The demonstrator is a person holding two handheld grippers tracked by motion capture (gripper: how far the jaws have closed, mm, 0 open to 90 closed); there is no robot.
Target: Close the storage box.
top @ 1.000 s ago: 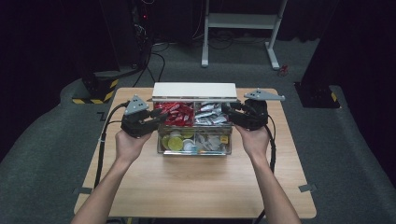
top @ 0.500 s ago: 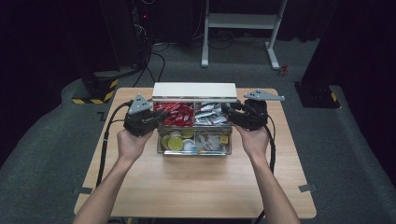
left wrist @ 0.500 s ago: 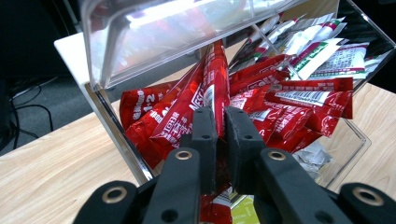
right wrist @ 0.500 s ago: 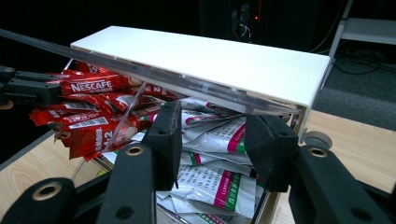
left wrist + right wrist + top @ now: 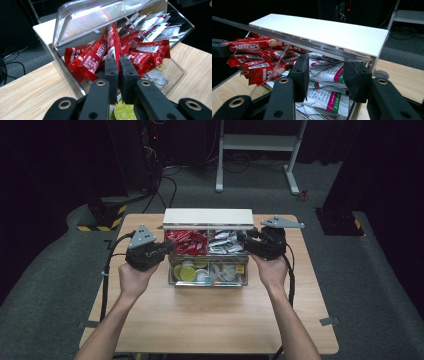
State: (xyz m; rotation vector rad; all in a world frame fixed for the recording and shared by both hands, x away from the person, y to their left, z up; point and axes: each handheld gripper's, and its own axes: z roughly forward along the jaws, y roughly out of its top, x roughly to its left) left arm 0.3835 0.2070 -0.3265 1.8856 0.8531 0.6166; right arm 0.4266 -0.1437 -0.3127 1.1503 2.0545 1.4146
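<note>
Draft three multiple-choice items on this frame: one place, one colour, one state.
1. Where do the red coffee stick sachets sit in the clear plastic organiser box?
A. rear left compartment
B. front right compartment
C. on the table

2. What colour is the box's flat top shelf?
A. black
B. white
C. red

3. What state is the left gripper in?
A. wide open
B. shut on a red sachet
C. shut on a cup

Answers:
1 A: the high view shows red behind the left front section.
2 B: it is white in both views.
3 B: a sachet is pinched between the jaws.
</note>
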